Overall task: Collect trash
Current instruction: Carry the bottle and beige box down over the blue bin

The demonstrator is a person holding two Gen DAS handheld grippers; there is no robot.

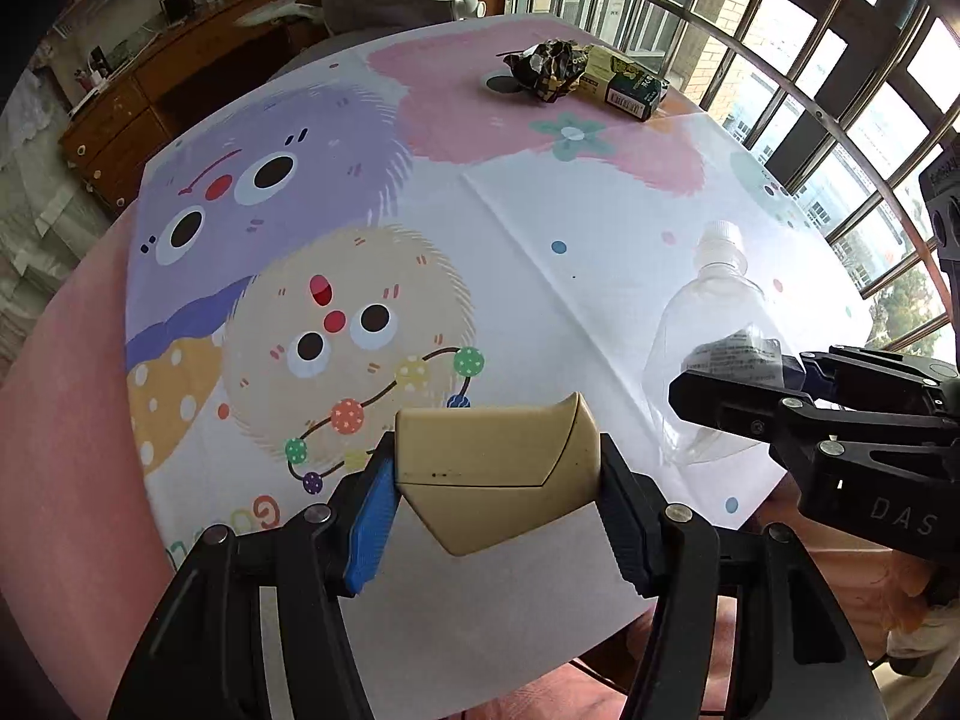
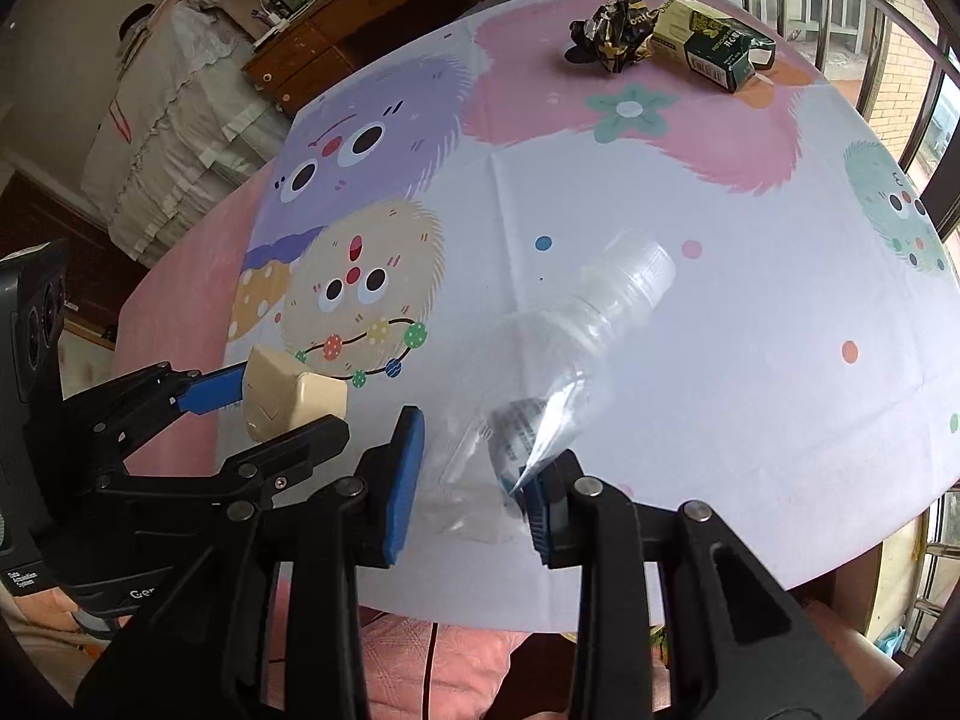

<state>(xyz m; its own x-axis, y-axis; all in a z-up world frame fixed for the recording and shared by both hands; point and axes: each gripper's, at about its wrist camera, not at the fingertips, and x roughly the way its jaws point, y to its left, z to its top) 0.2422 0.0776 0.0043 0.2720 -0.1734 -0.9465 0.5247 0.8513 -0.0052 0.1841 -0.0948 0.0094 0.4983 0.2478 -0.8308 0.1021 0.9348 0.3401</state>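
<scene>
Left gripper (image 1: 498, 498): jaws closed onto a beige plastic box (image 1: 498, 468), clamped between the blue pad and the black finger; the box is lifted clear of the cloth at the near edge of the table.
Right gripper (image 2: 474, 480): jaws set partly apart around the base end of a clear plastic bottle (image 2: 558, 360); the right pad presses the crumpled label, the left pad appears to sit just beside the wall, so a firm hold is likely but not certain.
Bottle axis: runs from the jaws away and to the right, white cap (image 2: 642, 264) at the far end; motion blur suggests it is off the cloth, though I cannot tell for sure.
Remaining trash: a crumpled dark wrapper (image 1: 549, 69) and a green carton (image 1: 630, 81), touching each other, well apart from both grippers at the far side of the table.
Key relation: both pieces lie straight ahead and slightly right; the right gripper is nearer, yet both grippers are occupied, so my judgement is that the held items need dropping off first.
Surface: a cartoon tablecloth (image 1: 540, 228) with fuzzy faces over a pink table.
Writing: "DAS" on the right gripper's body in the left view; "Data Acquisition System" in small print on the left unit in the right view; carton and bottle label print too small to read.
</scene>
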